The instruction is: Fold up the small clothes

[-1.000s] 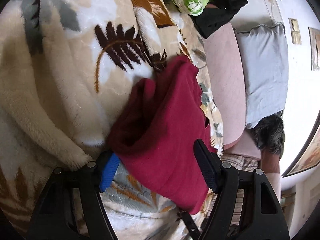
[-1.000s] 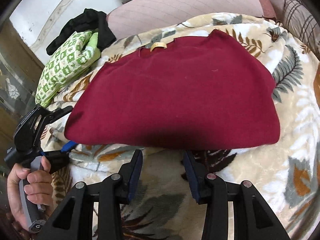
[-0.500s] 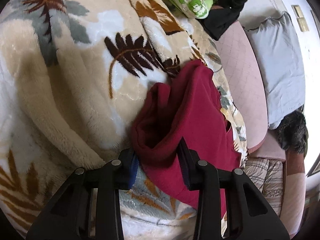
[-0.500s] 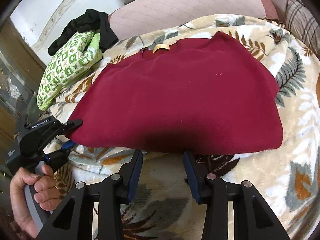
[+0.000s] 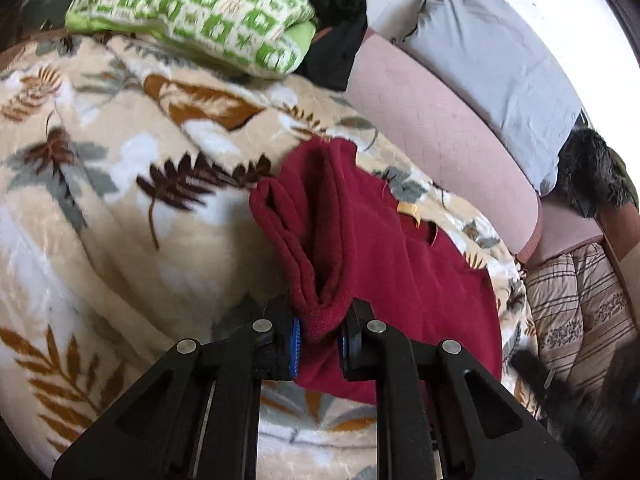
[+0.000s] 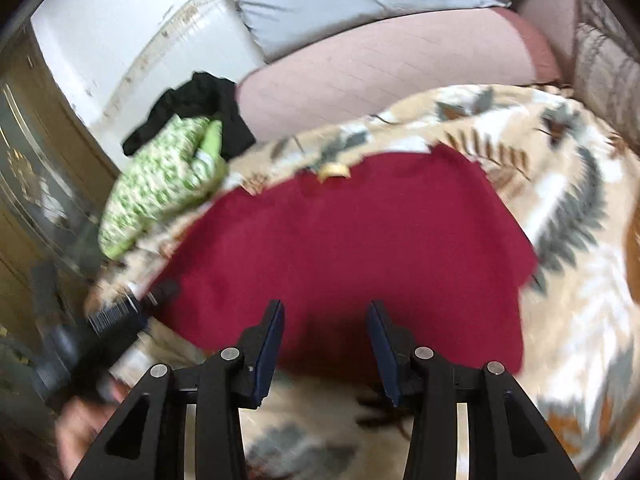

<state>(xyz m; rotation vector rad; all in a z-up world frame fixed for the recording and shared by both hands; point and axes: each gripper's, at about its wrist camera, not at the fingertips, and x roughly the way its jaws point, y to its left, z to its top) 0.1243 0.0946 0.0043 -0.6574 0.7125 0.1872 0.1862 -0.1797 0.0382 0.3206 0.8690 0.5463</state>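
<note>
Since the earlier frame, our left gripper (image 5: 318,334) has clamped the red garment's (image 5: 384,248) bunched corner on the blanket (image 5: 100,200); our right gripper (image 6: 326,346) hovers open over its near hem. We judge it soft, light, best held at edges. Blur hides the right view's details.

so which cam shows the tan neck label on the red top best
The left wrist view: the tan label on the red top is sharp there, beside the neckline. The right wrist view shows it at the top's far edge, blurred by motion.
</note>
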